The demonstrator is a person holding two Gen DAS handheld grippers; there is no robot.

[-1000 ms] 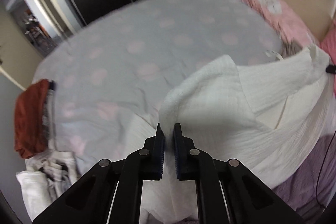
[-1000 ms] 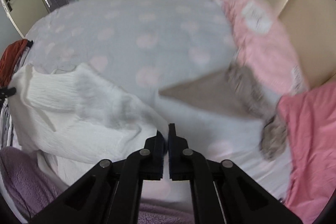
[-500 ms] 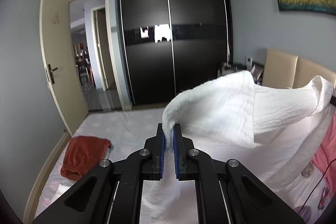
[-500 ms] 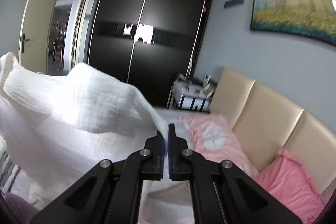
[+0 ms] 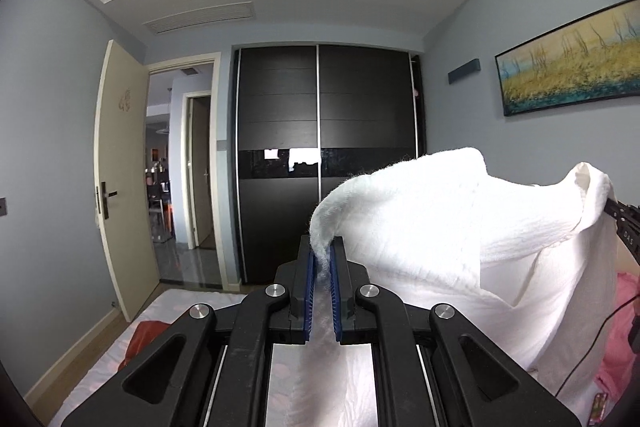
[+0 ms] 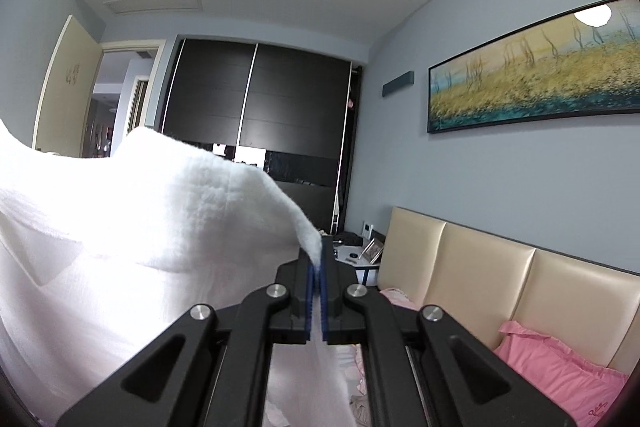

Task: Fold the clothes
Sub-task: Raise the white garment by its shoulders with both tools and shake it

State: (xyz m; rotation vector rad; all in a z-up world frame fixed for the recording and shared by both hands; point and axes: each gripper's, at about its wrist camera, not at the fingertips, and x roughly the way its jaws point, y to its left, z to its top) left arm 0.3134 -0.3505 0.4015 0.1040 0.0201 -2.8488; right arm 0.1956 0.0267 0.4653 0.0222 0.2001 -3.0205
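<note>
Tools [image 5: 322, 255] [image 6: 317, 255] clamped on white garment [image 5: 440, 227].

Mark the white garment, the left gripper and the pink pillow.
white garment [image 5: 440, 227]: left wrist view, on its draped upper fold.
left gripper [image 5: 322, 259]: left wrist view, midway between fingertips, on pinched cloth.
pink pillow [image 6: 560, 371]: right wrist view, on its top face.

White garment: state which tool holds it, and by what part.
Both do. The left tool pinches one top edge of the white garment; the right tool pinches the opposite top edge.
</note>
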